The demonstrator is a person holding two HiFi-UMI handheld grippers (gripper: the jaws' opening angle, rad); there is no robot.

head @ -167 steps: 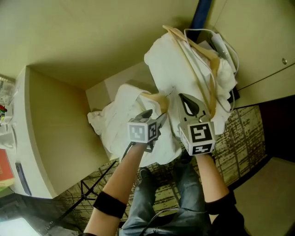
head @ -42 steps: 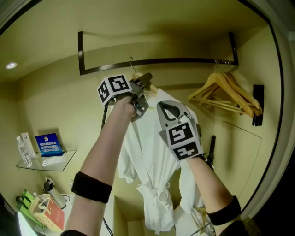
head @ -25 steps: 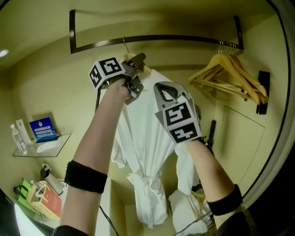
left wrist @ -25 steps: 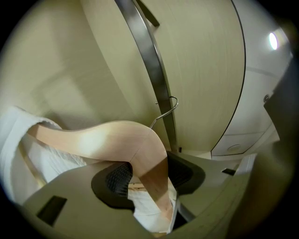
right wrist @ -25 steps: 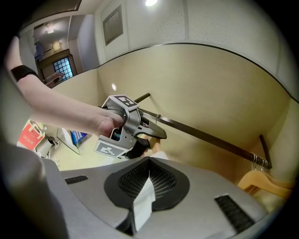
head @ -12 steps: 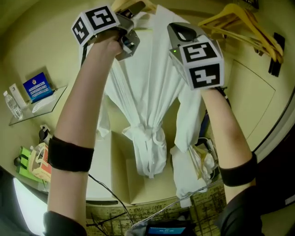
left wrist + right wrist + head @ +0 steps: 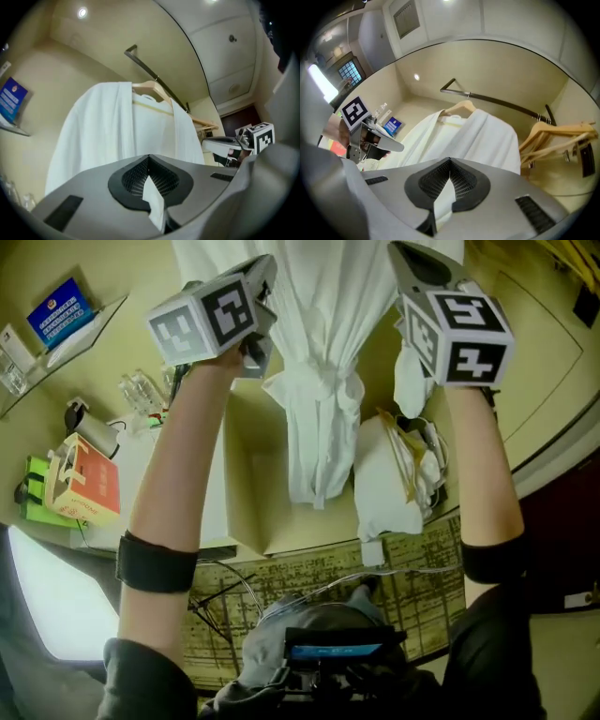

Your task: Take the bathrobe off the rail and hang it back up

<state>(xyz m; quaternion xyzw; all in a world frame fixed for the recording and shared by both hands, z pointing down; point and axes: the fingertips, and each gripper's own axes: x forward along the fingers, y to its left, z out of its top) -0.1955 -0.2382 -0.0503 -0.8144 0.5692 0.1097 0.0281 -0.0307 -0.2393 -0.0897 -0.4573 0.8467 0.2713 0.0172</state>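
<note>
On the dark metal rail (image 7: 506,105): white terry bathrobe (image 7: 478,136), hung on a pale wooden hanger (image 7: 459,107). From the right gripper view I put the hook near the rail's left end.
Bathrobe: hangs straight down below the rail, collar open, belt knotted at the waist. In my head view the hem ends above the patterned carpet (image 7: 412,568).
Left gripper (image 7: 149,157): grey jaws have just been closing and now meet at the tips. I see nothing caught between them, only robe cloth showing in the background through the slot behind the tips. It sits below the rail, short of the robe and not touching it.
Right gripper (image 7: 450,161): jaws together, nothing in them. Also below the rail, beside the left one and apart from the robe.
Spare hangers: a bunch of bare wooden hangers (image 7: 555,136) at the rail's right end.
Well below the rail: a white folded bundle (image 7: 384,484), just right of the robe's hem.
Left of the rail, lower: a blue sign (image 7: 58,307) on a glass shelf (image 7: 94,324), and an orange carton (image 7: 84,488) further down.
</note>
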